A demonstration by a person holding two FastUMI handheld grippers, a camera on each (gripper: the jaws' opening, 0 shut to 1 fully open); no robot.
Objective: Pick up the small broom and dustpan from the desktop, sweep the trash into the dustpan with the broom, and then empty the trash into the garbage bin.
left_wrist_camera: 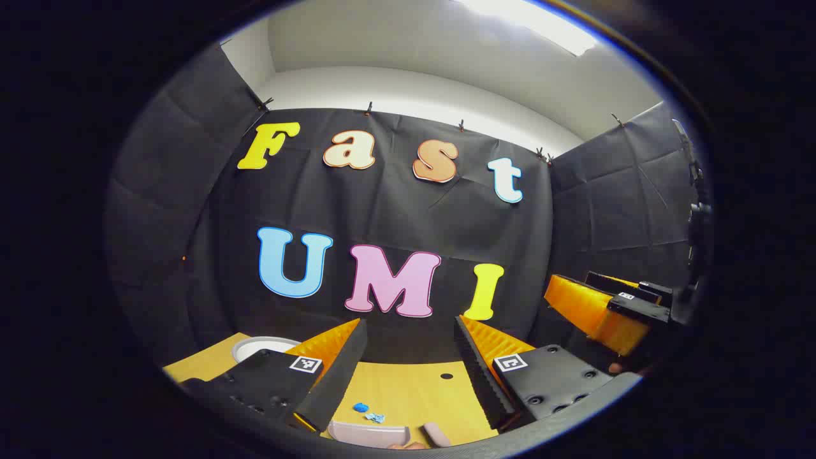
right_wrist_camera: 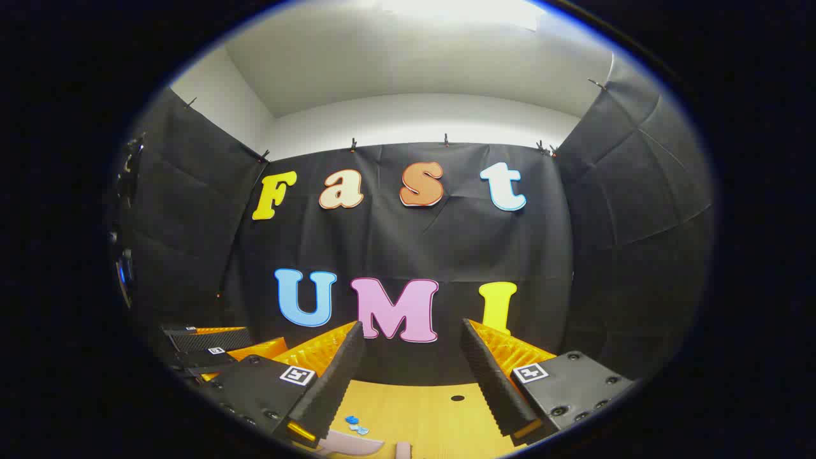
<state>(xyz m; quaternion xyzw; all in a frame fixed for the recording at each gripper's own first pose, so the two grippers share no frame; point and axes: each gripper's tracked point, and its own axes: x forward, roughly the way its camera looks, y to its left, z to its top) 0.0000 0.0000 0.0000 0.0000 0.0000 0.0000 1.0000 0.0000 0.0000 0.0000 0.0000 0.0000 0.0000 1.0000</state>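
We hold both claws high above the yellow wooden surface (left_wrist_camera: 408, 389), and they look toward the back wall. The left claw (left_wrist_camera: 408, 366) is spread wide and holds nothing. The right claw (right_wrist_camera: 411, 373) is also spread and empty; in the left gripper view we see it farther off at the right side.

The small blue scraps of trash (left_wrist_camera: 368, 412) lie on the surface between the fingers of the left claw, near the bottom edge. Just below them is the pale pink plastic dustpan (left_wrist_camera: 370, 433), and beside it a pale pink rounded piece (left_wrist_camera: 437, 433), which we think is the handle of the small broom, but too little of it is visible to be sure. The white round garbage bin (left_wrist_camera: 258, 347) stands at the far left of the surface.

We judge that both tools are light, stiff plastic and a little slippery. It is better to pinch each one on its handle, near the middle, so it does not turn in the claw. The scraps look very light, so gentle strokes are needed.
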